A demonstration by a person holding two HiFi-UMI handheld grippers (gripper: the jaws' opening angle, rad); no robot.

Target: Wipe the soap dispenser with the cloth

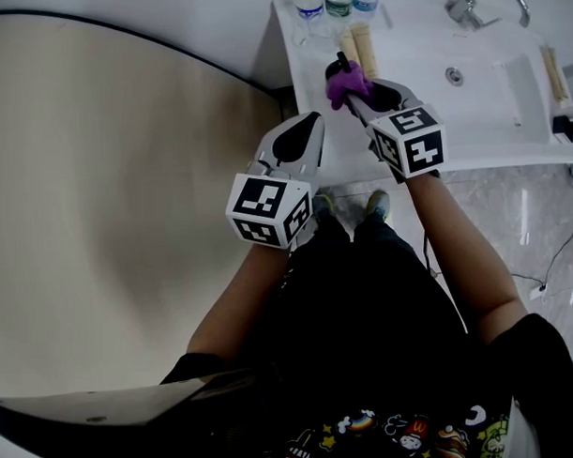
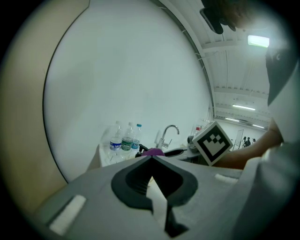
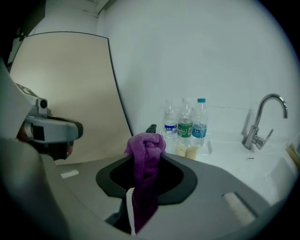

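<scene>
**Cloth gripped in right gripper, wad at the dispenser's pump; left gripper idle.**

Your right gripper [image 1: 353, 91] is clamped on the purple cloth [image 3: 145, 161]. The jaws are part-closed on the wad, with a bunched end past the tips and the tail hanging back between them. That grip puts a soft pad out front, probably so that cloth rather than the jaws meets the surface. The soap dispenser [image 1: 342, 59] stands on the counter [image 1: 424, 125], left of the sink [image 1: 507, 84] and in front of the water bottles [image 1: 335, 0]. Only its black pump head shows, just beyond the cloth, and contact can't be confirmed. Your left gripper [image 2: 152, 161] has its jaws together and empty. It hangs near the counter's left edge, apart from the dispenser. Judged: it is parked there to steady the bottle if wiping tips it.
</scene>
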